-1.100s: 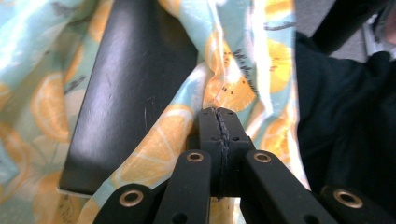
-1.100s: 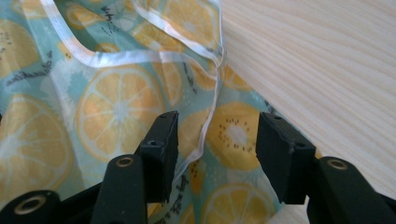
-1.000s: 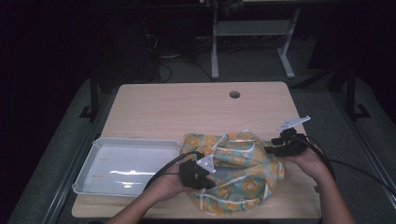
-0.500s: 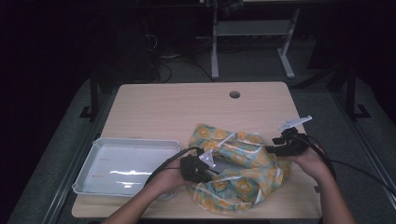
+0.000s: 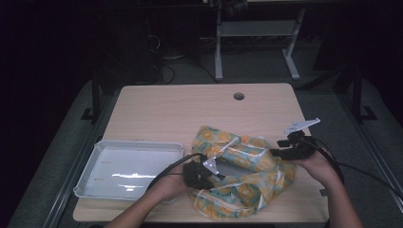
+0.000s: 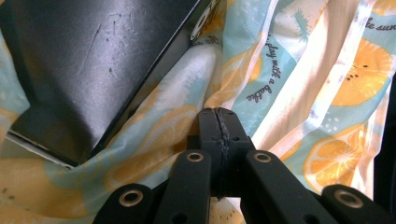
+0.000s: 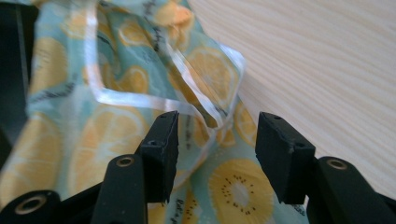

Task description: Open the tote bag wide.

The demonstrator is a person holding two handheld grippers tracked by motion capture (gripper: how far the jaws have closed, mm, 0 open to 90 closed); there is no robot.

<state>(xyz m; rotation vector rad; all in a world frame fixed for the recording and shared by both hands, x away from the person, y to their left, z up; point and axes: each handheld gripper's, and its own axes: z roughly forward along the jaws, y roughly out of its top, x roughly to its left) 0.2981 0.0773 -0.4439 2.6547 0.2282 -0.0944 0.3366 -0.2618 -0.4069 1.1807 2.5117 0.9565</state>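
A teal cloth bag (image 5: 247, 178) printed with orange slices lies crumpled on the near right part of the wooden table (image 5: 190, 109). My left gripper (image 5: 217, 174) is at the bag's left side, and its jaws (image 6: 218, 126) are shut on a fold of the fabric (image 6: 299, 79). A flat black object (image 6: 93, 60) lies partly wrapped in the cloth just beyond that gripper. My right gripper (image 5: 273, 153) is at the bag's right edge. It stands open (image 7: 217, 140), with the white-hemmed edge of the bag (image 7: 196, 79) lying between its fingers.
A white rectangular tray (image 5: 85, 175) sits at the near left of the table beside my left hand. A round cable hole (image 5: 238, 96) is at the far edge. A metal desk frame (image 5: 256, 33) stands on the dark floor beyond.
The bag has been pulled about and has spread out, its far-left corner now lying flatter on the table. Both hands have shifted only slightly.
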